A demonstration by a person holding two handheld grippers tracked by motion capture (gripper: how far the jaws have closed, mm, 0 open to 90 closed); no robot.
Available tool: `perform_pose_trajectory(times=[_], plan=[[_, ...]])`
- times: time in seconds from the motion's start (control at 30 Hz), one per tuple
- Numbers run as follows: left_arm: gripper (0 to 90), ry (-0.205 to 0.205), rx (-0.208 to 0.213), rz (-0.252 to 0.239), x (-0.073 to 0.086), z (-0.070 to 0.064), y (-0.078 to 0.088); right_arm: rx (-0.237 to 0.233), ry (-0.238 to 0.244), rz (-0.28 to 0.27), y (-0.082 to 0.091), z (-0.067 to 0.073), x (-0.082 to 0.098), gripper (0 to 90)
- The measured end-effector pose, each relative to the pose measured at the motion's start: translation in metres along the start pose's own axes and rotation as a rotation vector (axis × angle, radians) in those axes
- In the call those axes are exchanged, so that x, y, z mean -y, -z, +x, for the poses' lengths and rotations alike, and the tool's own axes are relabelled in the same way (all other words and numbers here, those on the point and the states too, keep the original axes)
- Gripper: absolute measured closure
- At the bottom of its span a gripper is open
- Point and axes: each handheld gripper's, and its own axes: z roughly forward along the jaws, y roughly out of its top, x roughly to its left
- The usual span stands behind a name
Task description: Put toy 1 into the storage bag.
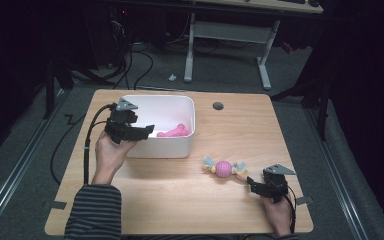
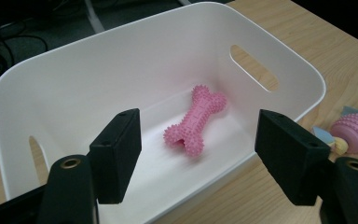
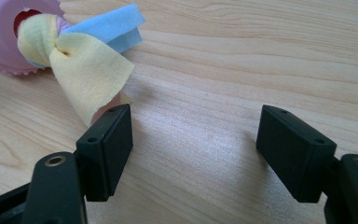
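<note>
- The pink bone toy lies flat on the floor of the white bin, which sits toward the desk's far left corner.
- My left gripper hangs over the bin's near left rim, fingers spread apart around nothing.
- A pink ball toy with cloth tails lies near the desk's right front part.
- My right gripper rests just beside it, fingers apart; the left one seems to touch a yellow tail, though I cannot be sure.

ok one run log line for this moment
left claw: open, over white bin | pink bone toy: in bin | right claw: open, by ball toy
</note>
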Motion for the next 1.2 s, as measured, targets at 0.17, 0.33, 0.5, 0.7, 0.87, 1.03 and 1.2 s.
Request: perform_pose_trajectory(times=[0.17,0.33,0.5,0.7,0.87,1.03,1.2], plan=[[32.1,0.009,-0.007,-0.025,0.013,-0.002,0.017,0.000,0.000,0.000,0.000,0.000,0.000,27.1],[32.2,0.012,-0.013,-0.035,0.025,-0.003,0.026,0.000,0.000,0.000,0.000,0.000,0.000,27.1],[33.0,0.024,-0.032,-0.047,0.040,-0.002,0.031,0.000,0.001,-0.001,0.000,0.000,0.000,27.1],[33.0,0.031,-0.041,-0.054,0.052,-0.006,0.035,0.000,0.002,-0.001,0.000,0.000,0.000,27.1],[33.2,0.041,-0.036,-0.057,0.060,-0.010,0.031,-0.001,0.003,-0.002,0.000,0.000,0.000,27.1],[33.3,0.037,-0.023,-0.059,0.067,-0.017,0.022,-0.001,0.003,0.000,0.000,0.000,0.000,27.1],[33.1,0.037,-0.018,-0.054,0.075,-0.023,0.016,-0.002,0.006,-0.001,0.000,0.000,0.000,27.1]])
